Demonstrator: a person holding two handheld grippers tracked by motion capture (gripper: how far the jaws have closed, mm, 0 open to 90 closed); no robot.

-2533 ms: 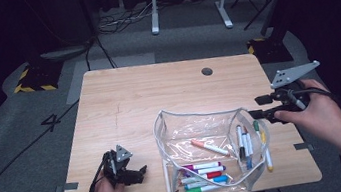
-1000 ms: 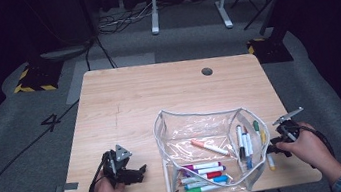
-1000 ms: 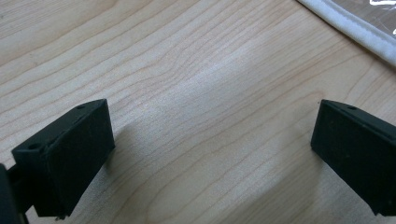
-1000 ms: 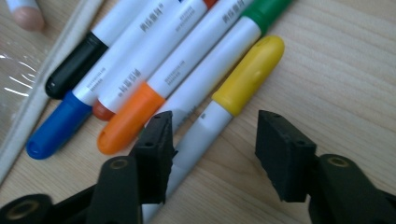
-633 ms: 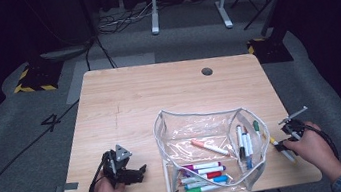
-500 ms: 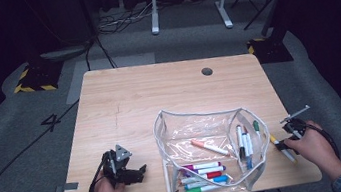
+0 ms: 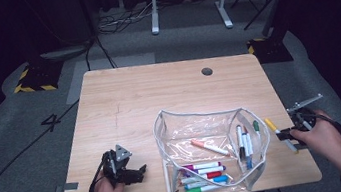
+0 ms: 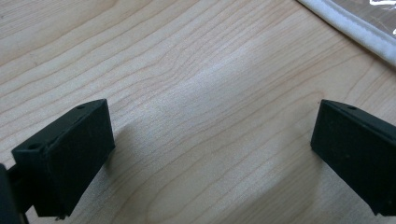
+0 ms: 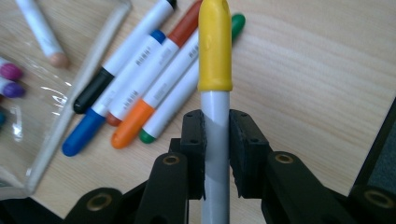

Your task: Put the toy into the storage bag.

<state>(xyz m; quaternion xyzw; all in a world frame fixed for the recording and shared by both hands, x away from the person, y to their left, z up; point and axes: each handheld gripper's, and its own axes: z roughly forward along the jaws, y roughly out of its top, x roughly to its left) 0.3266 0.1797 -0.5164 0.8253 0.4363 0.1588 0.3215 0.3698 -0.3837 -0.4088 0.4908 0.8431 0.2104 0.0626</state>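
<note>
My right gripper [image 9: 215, 135] is shut on a white marker with a yellow cap [image 9: 215, 46]; its jaws have just closed on the barrel. The marker points away from me, lifted off the wood. From above, that gripper [image 7: 292, 133] hovers at the table's right edge, and the yellow-capped marker [image 7: 277, 131] reaches towards the clear pouch [image 7: 159, 148]. Black, blue, orange and green markers [image 9: 140, 84] lie side by side at the pouch's right edge. My left gripper [image 8: 212, 154] is open over bare wood; in the high view the left gripper [image 7: 136, 174] rests left of the pouch.
Several coloured markers [image 7: 202, 175] lie in the pouch's near end and an orange one [image 7: 208, 147] in its middle. The wooden table [image 7: 158, 92] has a cable hole [image 7: 207, 71] at the back right. Its right edge lies just under my right hand.
My right hand came down from above the table's right side to the loose markers, closed on the yellow-capped one and raised it slightly. The left hand stayed put.
</note>
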